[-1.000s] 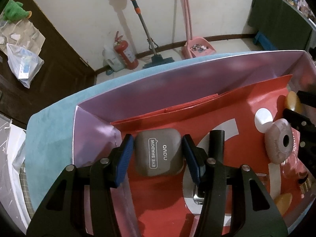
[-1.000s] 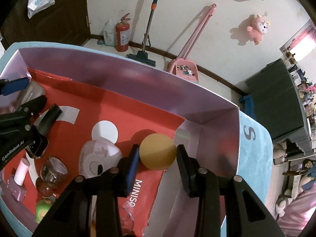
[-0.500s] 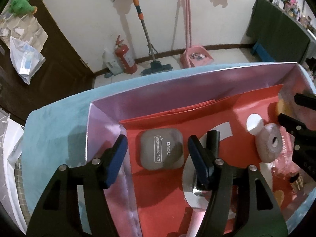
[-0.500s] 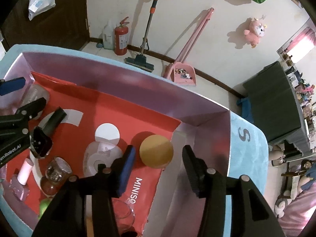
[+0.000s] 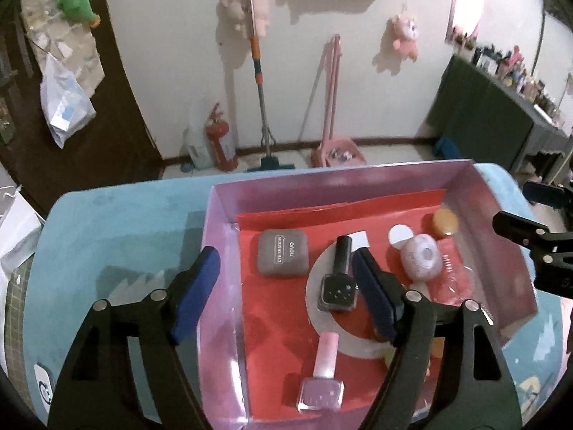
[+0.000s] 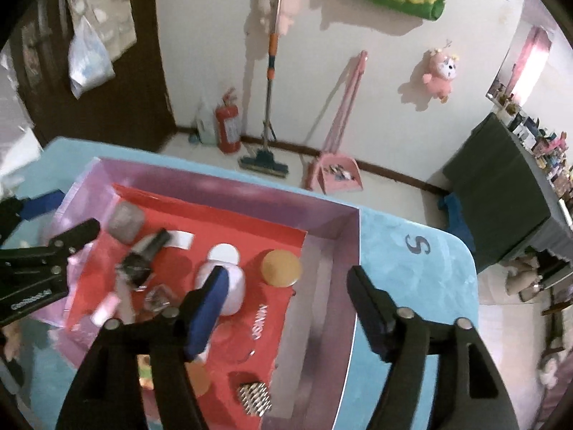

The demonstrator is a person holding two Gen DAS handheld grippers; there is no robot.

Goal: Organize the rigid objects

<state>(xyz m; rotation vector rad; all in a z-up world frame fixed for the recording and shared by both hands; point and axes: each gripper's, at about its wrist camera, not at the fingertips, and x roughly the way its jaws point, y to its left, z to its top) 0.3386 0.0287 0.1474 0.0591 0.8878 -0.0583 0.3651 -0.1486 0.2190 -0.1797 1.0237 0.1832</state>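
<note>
- Hovering above the left end of the box [image 5: 394,182], the left tool [image 5: 286,283] stands wide and holds nothing; its left finger hangs outside the box wall over the blue worktop [image 5: 118,236], its right finger over the red liner [image 5: 272,308].
- Grey eye-shadow case [image 5: 282,253] lies flat in the far-left corner of the liner, lettering up, apart from both fingers.
- Black nail-polish bottle [image 5: 339,281] lies on its side just right of the case, cap toward the far wall, close beside the left tool's right finger; cannot tell if they touch.
- Pink nail-polish bottle [image 5: 322,376] lies nearer the camera, cap pointing away.
- Pale round compact [image 5: 420,262] sits right of the black bottle, with a white disc [image 5: 400,233] just behind it.
- Orange round lid [image 6: 281,268] rests near the far-right corner of the liner, beside the compact [image 6: 229,288].
- Small studded silver piece [image 6: 254,396] lies at the near edge of the liner.
- Right tool [image 6: 286,290] spread wide, gripping nothing; left finger above the compact, right finger over the box's right wall.
- Beyond the worktop: fire extinguisher [image 6: 227,123], mop [image 6: 266,107], pink dustpan [image 6: 335,175] along the wall.
</note>
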